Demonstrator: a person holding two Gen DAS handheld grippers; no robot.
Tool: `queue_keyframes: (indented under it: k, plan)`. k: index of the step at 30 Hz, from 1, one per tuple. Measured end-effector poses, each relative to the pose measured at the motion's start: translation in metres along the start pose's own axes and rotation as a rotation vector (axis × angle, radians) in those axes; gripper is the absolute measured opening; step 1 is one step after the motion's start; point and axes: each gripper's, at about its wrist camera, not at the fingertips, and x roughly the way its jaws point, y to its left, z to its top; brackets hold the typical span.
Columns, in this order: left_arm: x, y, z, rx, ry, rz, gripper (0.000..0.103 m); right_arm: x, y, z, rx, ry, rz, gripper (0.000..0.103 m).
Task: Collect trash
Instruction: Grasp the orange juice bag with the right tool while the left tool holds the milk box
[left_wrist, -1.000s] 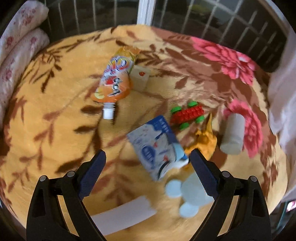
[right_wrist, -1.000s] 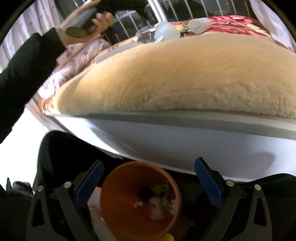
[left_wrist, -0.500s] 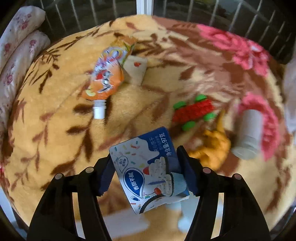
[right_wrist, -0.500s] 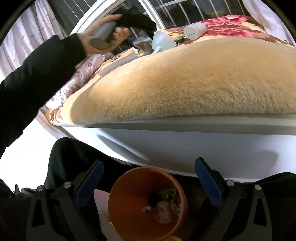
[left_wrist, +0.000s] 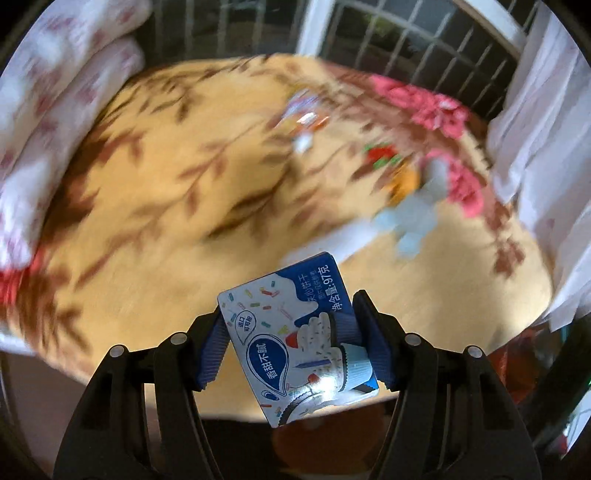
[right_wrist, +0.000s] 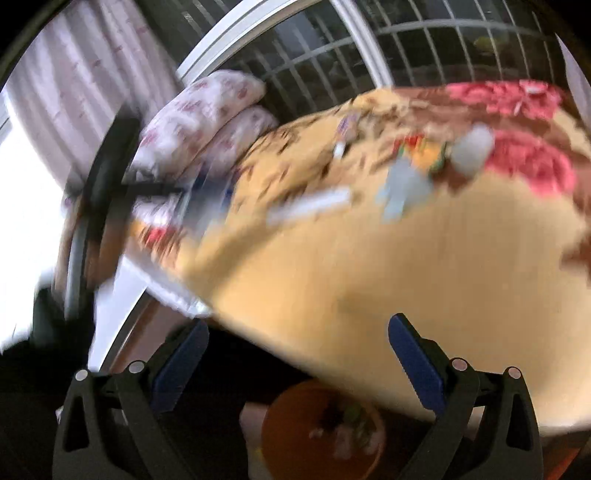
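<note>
Biscuit box (left_wrist: 295, 336), blue and white, now sits clamped between the pads of my left claw (left_wrist: 290, 339); a second ago that claw stood wide above it while the box lay flat on the bed's blanket (left_wrist: 207, 206), and half a second ago the pads had already closed on its two sides. Since then I have lifted it clear: the blanket has dropped away and smeared with motion, and the box hangs tilted in my grip with nothing under it but air and the bed's near edge. The rest of the clutter stays on the blanket up at about 1 o'clock from the box: a pale blue plastic piece (left_wrist: 410, 221), a white roll (left_wrist: 437, 177), a red and green toy (left_wrist: 382, 155), and further off the orange pouch (left_wrist: 303, 118), all too blurred to say more. My right claw (right_wrist: 295, 363) has swung up from looking at the side of the bed to looking across its top; its jaws stand wide with nothing between them. Below it, at 6 o'clock, the orange bin (right_wrist: 291, 435) shows with scraps already inside. I judge the pickup done and the carry under way; what remains for this piece is to bring it over the bin and let go, and several more pieces wait on the bed.
</note>
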Motion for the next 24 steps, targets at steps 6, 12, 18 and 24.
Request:
queue_keyframes:
  k: [6,12,18,24]
  plan:
    - [0.015,0.038,-0.045,-0.083,-0.048,0.002,0.062,0.078,-0.022,0.135,0.075,0.007,-0.022,0.097]
    - [0.011,0.041,-0.040,-0.114,-0.164,-0.031,0.063,0.194,-0.057,0.233,0.336,0.109,0.070,0.096]
    - [0.006,0.056,-0.035,-0.123,-0.210,-0.027,0.063,0.260,-0.097,0.255,0.544,0.141,0.108,0.094]
    - [0.009,0.067,-0.026,-0.132,-0.214,-0.052,0.063,0.304,-0.092,0.280,0.533,0.133,0.048,0.089]
